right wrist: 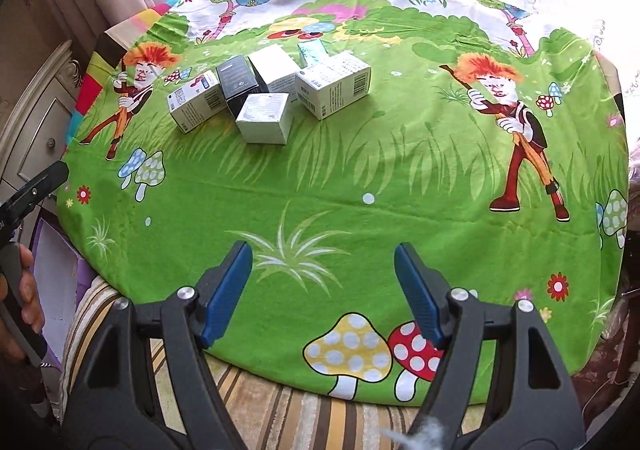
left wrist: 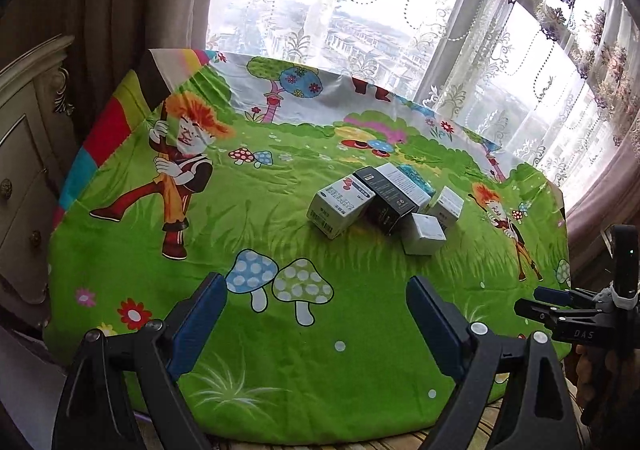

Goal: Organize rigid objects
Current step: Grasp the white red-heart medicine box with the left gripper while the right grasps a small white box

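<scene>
Both grippers, left (left wrist: 316,314) and right (right wrist: 323,286), we hold gaping and empty at lower frame; boxes (right wrist: 264,97) cluster upper left on the cloth (right wrist: 400,177).

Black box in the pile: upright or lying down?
Lying down. The black box rests on a long side, tilted, wedged between the white boxes on the green cloth.

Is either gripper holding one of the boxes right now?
No, the left gripper and the right gripper both stand open over bare cloth, well short of the boxes.
</scene>
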A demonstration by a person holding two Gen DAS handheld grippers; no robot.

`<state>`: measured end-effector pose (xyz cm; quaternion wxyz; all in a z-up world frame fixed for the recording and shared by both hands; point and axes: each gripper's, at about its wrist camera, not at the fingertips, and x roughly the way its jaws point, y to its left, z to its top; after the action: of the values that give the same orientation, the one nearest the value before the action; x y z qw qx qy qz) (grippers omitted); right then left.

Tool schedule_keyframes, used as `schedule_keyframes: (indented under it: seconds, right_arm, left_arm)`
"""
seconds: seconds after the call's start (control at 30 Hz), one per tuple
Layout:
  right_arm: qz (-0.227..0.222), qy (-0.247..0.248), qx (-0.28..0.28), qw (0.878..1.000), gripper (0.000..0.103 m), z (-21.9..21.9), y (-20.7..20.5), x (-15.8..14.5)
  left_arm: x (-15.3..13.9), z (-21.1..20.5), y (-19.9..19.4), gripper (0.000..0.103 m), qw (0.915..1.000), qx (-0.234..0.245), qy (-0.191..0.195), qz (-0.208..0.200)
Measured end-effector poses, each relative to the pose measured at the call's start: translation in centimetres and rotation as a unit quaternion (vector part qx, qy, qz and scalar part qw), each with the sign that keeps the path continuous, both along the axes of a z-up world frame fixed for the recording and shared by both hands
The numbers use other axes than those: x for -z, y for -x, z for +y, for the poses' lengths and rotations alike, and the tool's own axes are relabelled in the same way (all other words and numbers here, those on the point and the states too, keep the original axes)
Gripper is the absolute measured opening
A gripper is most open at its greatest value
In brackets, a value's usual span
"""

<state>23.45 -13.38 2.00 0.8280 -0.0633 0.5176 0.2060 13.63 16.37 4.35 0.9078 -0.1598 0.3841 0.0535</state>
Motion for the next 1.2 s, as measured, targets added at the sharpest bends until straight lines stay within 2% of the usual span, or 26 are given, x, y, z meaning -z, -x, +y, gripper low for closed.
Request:
schedule_keyframes:
  seconds: [0.2, 0.27, 0.37, 0.5, 0.6, 0.77, 0.93, 1.1, 1.2]
  right_arm:
    - [-0.01, 0.004, 0.009, 1.0, 0.077, 0.0, -3.8, 0.2]
    - [-0.01, 0.003, 0.009, 1.0, 0.077, 0.6, -5.1, 0.5]
    - [-0.003, -0.013, 0.007, 1.0, 0.077, 1.6, -7.2, 1.0]
    - [-0.008, -0.018, 0.011, 1.0, 0.087, 3.0, -9.6, 1.5]
    - [-0.027, -0.01, -0.031, 0.999, 0.091, 4.8, -11.1, 1.6]
    - [-0.07, 0.029, -0.126, 0.989, 0.094, 6.8, -13.4, 2.2]
    - [-0.053, 0.043, -0.171, 0.983, 0.097, 7.9, -15.9, 3.5]
    - [-0.014, 0.039, -0.195, 0.98, 0.097, 8.8, -17.5, 5.4]
    - [-0.003, 0.05, -0.202, 0.978, 0.097, 9.3, -18.1, 6.7]
  left_arm:
    - [0.4, -0.8, -4.0, 0.092, 0.9992, 0.039, 0.004, -0.006]
    - [1.0, -1.6, -5.9, 0.092, 0.9982, 0.059, -0.015, 0.001]
    - [2.4, -2.7, -9.0, 0.092, 0.9939, 0.085, -0.065, 0.027]
    - [4.0, -3.1, -12.2, 0.093, 0.9876, 0.114, -0.096, 0.049]
    - [5.3, -3.3, -14.1, 0.093, 0.9822, 0.131, -0.118, 0.065]
    - [6.8, -3.7, -15.5, 0.093, 0.9709, 0.159, -0.158, 0.084]
    - [7.5, -4.1, -16.9, 0.093, 0.9665, 0.18, -0.158, 0.092]
    - [8.3, -4.7, -17.4, 0.091, 0.965, 0.2, -0.138, 0.099]
    - [8.8, -5.0, -17.6, 0.073, 0.965, 0.207, -0.122, 0.105]
